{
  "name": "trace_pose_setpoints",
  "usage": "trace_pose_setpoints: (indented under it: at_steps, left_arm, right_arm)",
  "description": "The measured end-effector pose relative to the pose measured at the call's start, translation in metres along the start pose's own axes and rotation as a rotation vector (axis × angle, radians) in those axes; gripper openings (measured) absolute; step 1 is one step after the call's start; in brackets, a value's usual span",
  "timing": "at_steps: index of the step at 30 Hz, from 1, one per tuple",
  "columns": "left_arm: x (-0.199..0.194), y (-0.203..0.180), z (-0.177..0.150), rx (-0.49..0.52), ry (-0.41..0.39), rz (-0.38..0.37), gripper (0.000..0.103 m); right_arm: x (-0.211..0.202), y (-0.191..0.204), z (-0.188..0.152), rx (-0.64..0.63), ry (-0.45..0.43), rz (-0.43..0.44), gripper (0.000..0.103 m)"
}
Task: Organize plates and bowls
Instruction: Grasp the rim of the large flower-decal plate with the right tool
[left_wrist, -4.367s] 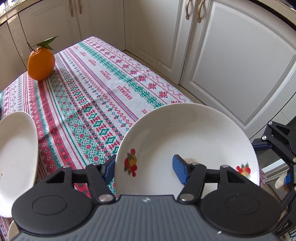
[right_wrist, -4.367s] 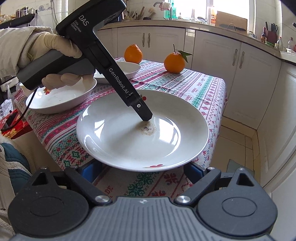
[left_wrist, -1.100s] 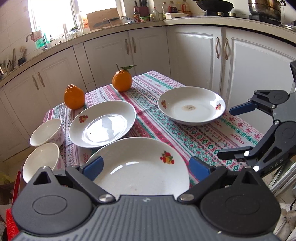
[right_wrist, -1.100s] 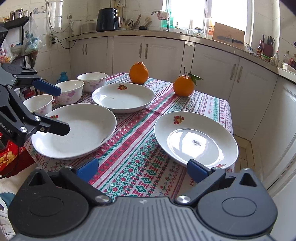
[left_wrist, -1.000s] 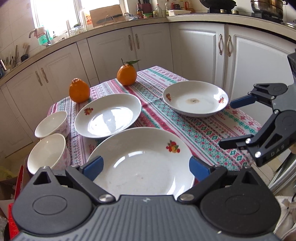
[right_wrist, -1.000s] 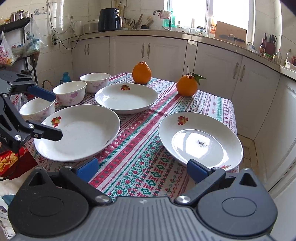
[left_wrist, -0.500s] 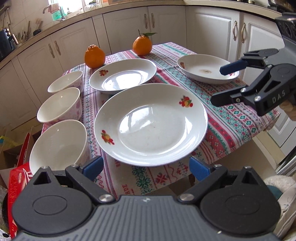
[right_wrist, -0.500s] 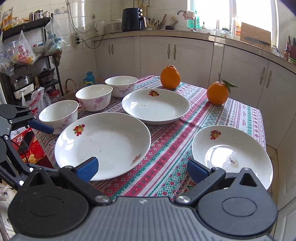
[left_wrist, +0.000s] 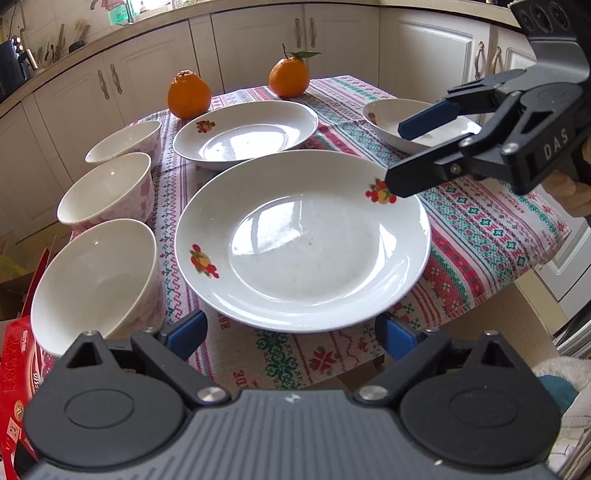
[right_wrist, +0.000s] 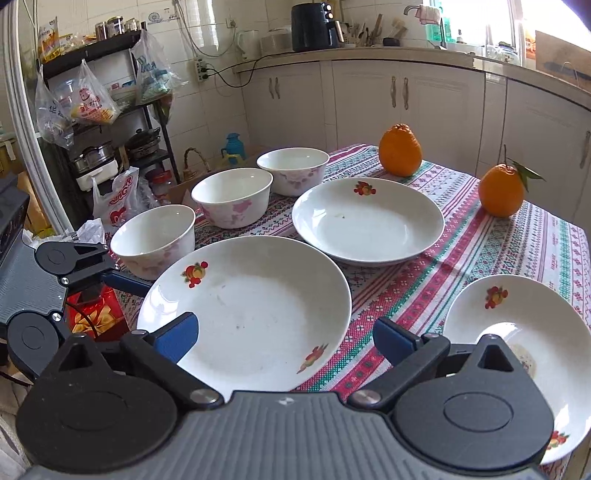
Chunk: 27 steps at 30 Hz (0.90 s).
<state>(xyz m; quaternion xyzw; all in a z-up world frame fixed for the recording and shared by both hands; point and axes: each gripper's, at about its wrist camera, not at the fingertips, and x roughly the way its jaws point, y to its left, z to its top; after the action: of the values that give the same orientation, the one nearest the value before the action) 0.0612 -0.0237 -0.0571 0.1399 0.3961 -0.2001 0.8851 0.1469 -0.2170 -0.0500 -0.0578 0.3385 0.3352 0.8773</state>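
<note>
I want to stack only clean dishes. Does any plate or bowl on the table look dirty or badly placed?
Yes. The plate at the right corner has a brownish smear in its middle, and in the right wrist view its rim seems to overhang the table's edge. The near plate has only faint specks. The three bowls look clean and upright.

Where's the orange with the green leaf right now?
The leafy orange stands at the table's far right side, beyond the small white plate and right of the other orange.

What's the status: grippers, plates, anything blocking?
Left gripper closing, empty, at near plate. Right gripper open, empty. Three bowls unstacked. Two oranges clear.
</note>
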Motion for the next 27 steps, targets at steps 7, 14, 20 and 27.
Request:
trace_pose_setpoints:
  at_steps: [7, 14, 20, 27]
  left_arm:
    - [0.005, 0.002, 0.002, -0.012, -0.002, -0.007, 0.095]
    - [0.008, 0.003, 0.002, -0.002, -0.006, -0.023, 0.093]
    - [0.008, 0.003, 0.002, 0.009, -0.013, -0.033, 0.093]
    - [0.009, 0.003, 0.003, 0.010, -0.017, -0.046, 0.093]
  right_arm:
    - [0.025, -0.015, 0.018, -0.035, 0.053, 0.038, 0.094]
    - [0.056, -0.030, 0.031, -0.054, 0.124, 0.096, 0.081]
    - [0.084, -0.043, 0.040, -0.055, 0.184, 0.153, 0.074]
    - [0.104, -0.052, 0.046, -0.029, 0.219, 0.216, 0.065]
